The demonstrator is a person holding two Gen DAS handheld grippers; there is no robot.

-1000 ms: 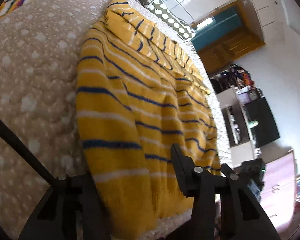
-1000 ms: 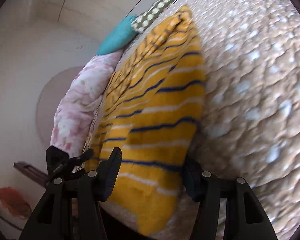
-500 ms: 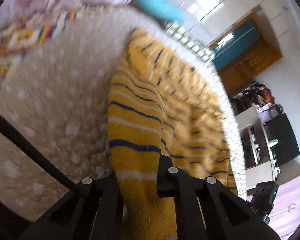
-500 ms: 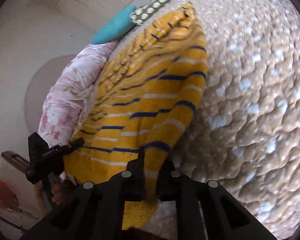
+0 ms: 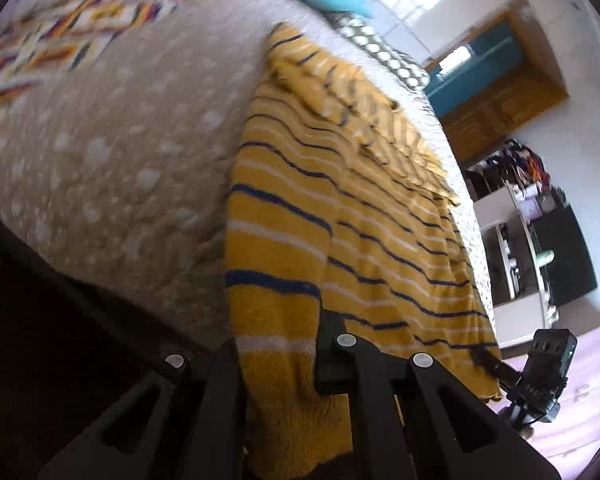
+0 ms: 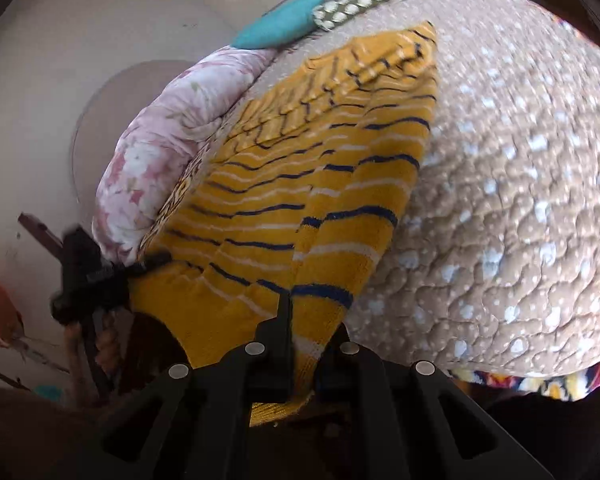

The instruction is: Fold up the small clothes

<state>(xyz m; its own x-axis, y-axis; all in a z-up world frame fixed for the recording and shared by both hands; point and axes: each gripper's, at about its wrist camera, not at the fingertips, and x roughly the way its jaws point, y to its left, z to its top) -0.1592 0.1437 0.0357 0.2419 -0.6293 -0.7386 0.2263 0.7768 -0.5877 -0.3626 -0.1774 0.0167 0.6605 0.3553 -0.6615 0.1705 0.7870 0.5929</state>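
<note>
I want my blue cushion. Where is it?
The teal cushion lies at the bed's far end in the right wrist view, between the pink floral quilt and a spotted pillow.

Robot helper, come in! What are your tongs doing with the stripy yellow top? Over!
Left tongs shut on yellow striped sweater hem. Right tongs shut on the other hem corner. Sweater lies on the quilted bedspread. Nothing in the way.

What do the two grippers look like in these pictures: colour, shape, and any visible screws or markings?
Both the left gripper and the right gripper are matte black plastic. Each has two flat fingers on angular arms with triangular cut-outs, and round silver screw heads sit on the joints. In the left view the right gripper appears from outside as a black boxy block with small pale lettering, too small to read. No cables or sleeves show.
</note>
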